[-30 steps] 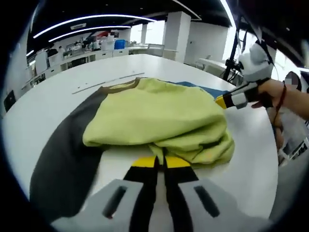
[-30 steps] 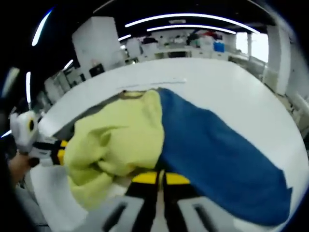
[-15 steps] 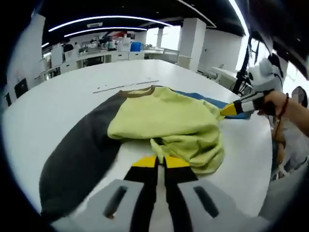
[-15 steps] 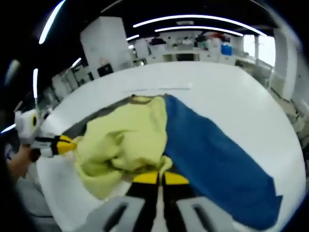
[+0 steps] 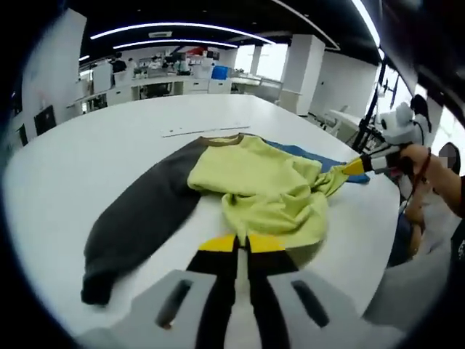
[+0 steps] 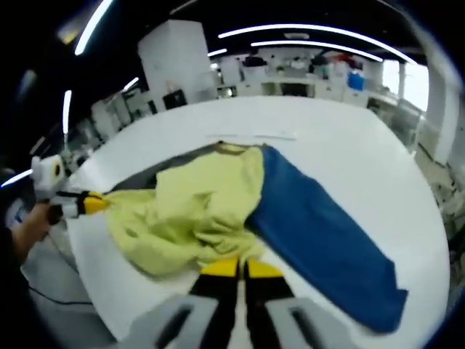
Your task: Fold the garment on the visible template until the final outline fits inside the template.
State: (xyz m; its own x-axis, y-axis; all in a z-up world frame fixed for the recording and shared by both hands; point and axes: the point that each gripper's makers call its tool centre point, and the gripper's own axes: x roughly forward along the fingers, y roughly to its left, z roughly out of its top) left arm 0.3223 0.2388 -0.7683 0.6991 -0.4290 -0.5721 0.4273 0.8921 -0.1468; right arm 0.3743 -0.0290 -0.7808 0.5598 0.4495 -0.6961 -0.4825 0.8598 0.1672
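The garment (image 5: pixel 254 182) lies on the white table (image 5: pixel 87 145): a yellow-green body, a dark grey sleeve (image 5: pixel 138 218) and a blue sleeve (image 6: pixel 320 233). Its body is bunched and wrinkled. My left gripper (image 5: pixel 241 243) is shut on the near yellow hem. My right gripper (image 6: pixel 240 267) is shut on another part of the yellow hem, beside the blue sleeve. In the left gripper view the right gripper (image 5: pixel 356 166) pinches a stretched yellow corner at the right. In the right gripper view the left gripper (image 6: pixel 91 203) holds the hem at the left. A thin line (image 5: pixel 192 131) marks the table beyond the collar.
A person's hand (image 5: pixel 418 156) holds the right gripper past the table's right edge. The table's near edge (image 6: pixel 94 291) runs close under the hem. Desks, shelves and a white pillar (image 5: pixel 298 73) stand far behind.
Both grippers have drawn back and apart with the hem, which is now stretched between them. The bunched yellow body has spread flatter, and more of the grey and blue sleeves shows.
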